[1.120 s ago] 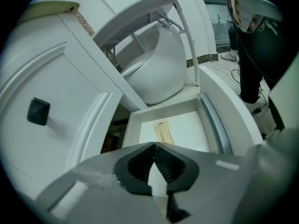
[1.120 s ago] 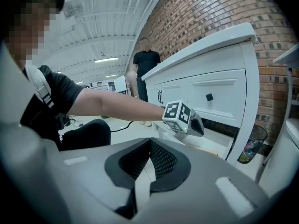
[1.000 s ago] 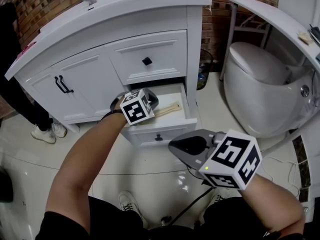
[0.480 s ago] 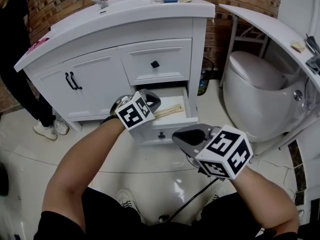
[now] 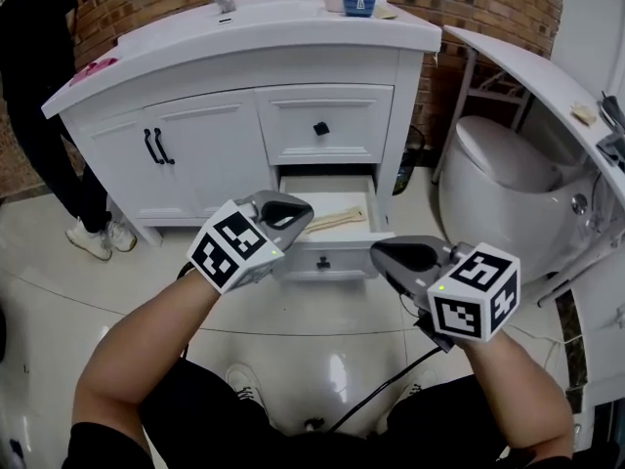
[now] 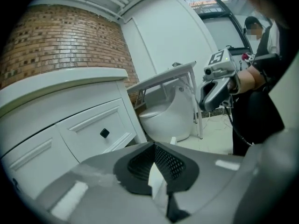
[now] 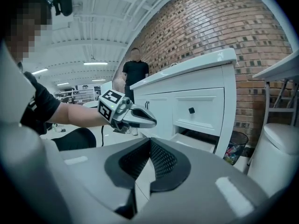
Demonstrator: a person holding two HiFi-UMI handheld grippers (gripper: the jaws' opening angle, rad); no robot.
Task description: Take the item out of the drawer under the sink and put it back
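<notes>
We hold the left claw [image 5: 296, 210] pressed together on nothing, raised just in front of the open drawer [image 5: 327, 259] of the cabinet [image 5: 210, 149] under the sink. The right claw [image 5: 388, 254] is likewise pressed together and empty, close to the drawer's front right corner.

The wooden item [image 5: 337, 219] lies flat inside the drawer, just beyond the left claw's tip and ahead and to the left of the right claw. Neither claw touches it.

With the item in the drawer and both claws empty, we cannot tell whether it is waiting to be lifted out or is already back in. If it is back, we judge that only pushing the drawer shut is left. Otherwise the whole lift and return is ahead.
</notes>
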